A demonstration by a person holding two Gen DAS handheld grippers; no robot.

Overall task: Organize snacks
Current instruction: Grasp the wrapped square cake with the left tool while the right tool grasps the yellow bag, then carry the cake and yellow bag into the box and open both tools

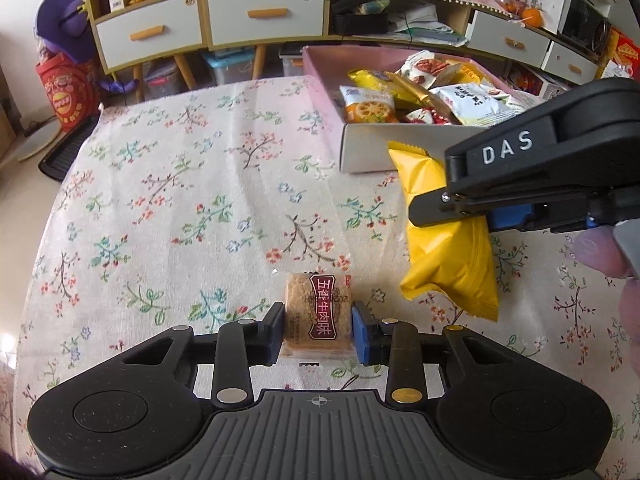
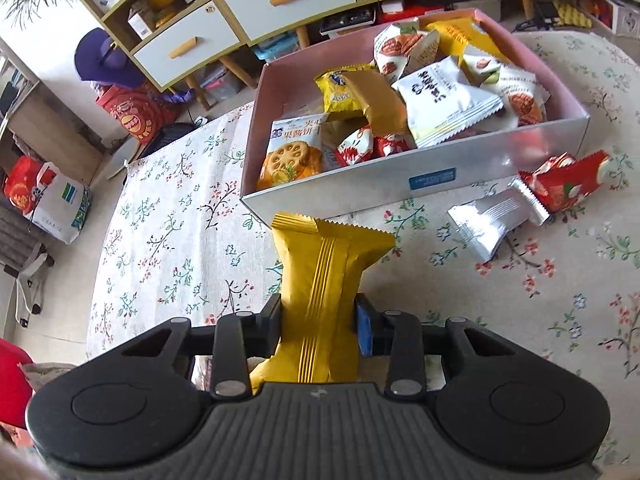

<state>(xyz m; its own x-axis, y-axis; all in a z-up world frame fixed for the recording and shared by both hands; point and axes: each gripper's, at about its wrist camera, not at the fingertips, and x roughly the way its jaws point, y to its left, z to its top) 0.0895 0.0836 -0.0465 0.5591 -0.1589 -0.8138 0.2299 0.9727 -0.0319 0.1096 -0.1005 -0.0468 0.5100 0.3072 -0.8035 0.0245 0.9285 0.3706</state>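
My left gripper (image 1: 318, 322) is shut on a small clear-wrapped cracker pack with a red label (image 1: 318, 316), just above the floral tablecloth. My right gripper (image 2: 318, 320) is shut on a yellow snack packet (image 2: 320, 280), held above the cloth in front of the box; the packet also shows in the left wrist view (image 1: 444, 248). The pink-lined cardboard box (image 2: 500, 164) holds several snack packs and stands beyond both grippers; it shows in the left wrist view too (image 1: 360, 148).
A silver packet (image 2: 488, 220) and a red packet (image 2: 568, 180) lie on the cloth right of the box front. The table's left edge drops to the floor. Cabinets with drawers (image 1: 248, 16) stand behind the table.
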